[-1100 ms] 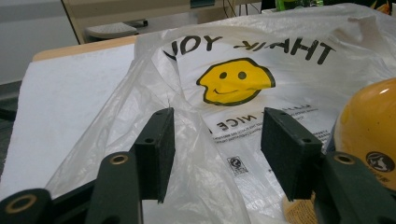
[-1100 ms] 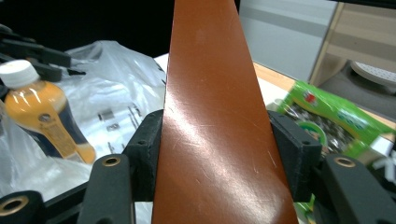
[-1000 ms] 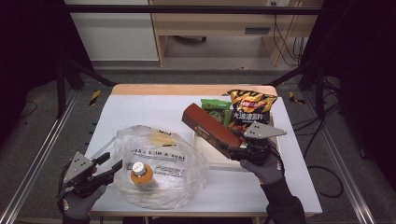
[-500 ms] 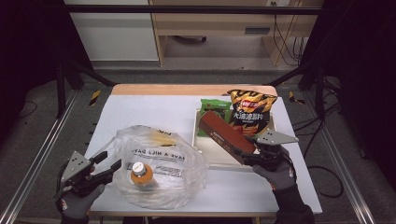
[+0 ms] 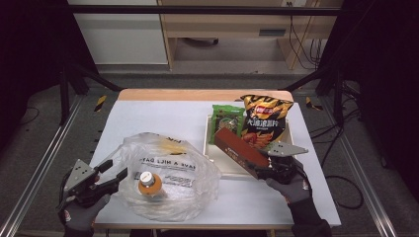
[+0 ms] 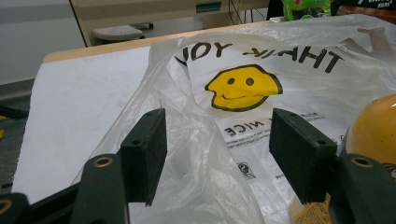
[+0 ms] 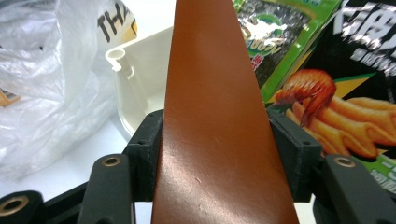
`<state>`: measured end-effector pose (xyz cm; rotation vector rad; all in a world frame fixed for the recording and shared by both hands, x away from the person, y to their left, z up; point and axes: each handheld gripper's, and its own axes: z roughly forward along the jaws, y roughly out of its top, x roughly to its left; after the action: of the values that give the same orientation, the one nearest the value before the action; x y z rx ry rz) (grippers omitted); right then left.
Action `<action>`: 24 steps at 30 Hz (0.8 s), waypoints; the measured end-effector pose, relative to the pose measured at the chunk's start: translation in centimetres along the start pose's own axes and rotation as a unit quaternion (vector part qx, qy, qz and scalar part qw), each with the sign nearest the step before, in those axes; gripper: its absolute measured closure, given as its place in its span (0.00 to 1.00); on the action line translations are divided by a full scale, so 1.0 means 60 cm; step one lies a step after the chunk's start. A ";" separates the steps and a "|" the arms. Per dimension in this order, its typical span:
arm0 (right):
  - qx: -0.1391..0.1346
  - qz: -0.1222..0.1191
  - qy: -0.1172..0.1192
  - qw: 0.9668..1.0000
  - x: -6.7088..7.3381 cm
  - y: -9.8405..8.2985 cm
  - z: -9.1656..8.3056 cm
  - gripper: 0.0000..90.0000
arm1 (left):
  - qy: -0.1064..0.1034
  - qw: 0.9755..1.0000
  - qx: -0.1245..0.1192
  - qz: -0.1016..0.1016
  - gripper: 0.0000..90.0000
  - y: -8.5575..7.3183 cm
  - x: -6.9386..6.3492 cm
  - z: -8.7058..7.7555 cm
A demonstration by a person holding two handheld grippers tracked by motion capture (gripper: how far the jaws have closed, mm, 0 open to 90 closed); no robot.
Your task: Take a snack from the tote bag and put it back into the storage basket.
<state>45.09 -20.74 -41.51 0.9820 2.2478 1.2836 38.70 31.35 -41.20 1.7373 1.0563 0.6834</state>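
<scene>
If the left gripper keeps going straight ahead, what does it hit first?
Most likely the clear plastic bag: the open left gripper already has its film bunched between the jaws, with the smiley print beyond it.

My right jaws pinch a long reddish-brown box [image 5: 240, 151] right of centre in the high view, slanting over the white tray's [image 5: 210, 148] near edge. My clear smiley-face bag [image 5: 168, 173], crumpled at lower left, holds an orange bottle [image 5: 147, 183].
</scene>
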 end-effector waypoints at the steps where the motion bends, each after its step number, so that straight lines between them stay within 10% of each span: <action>1: 0.005 -0.001 0.000 1.000 0.000 -0.001 0.003 0.48 | 0.001 1.000 0.000 0.000 0.41 0.000 0.000 0.000; 24: 0.054 0.007 0.002 0.999 0.002 -0.017 0.049 0.47 | -0.001 1.000 0.006 0.002 0.41 -0.002 -0.002 0.004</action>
<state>46.42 -19.22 -43.89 1.0349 2.3384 1.1801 38.80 31.18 -41.43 1.7514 1.0569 0.6787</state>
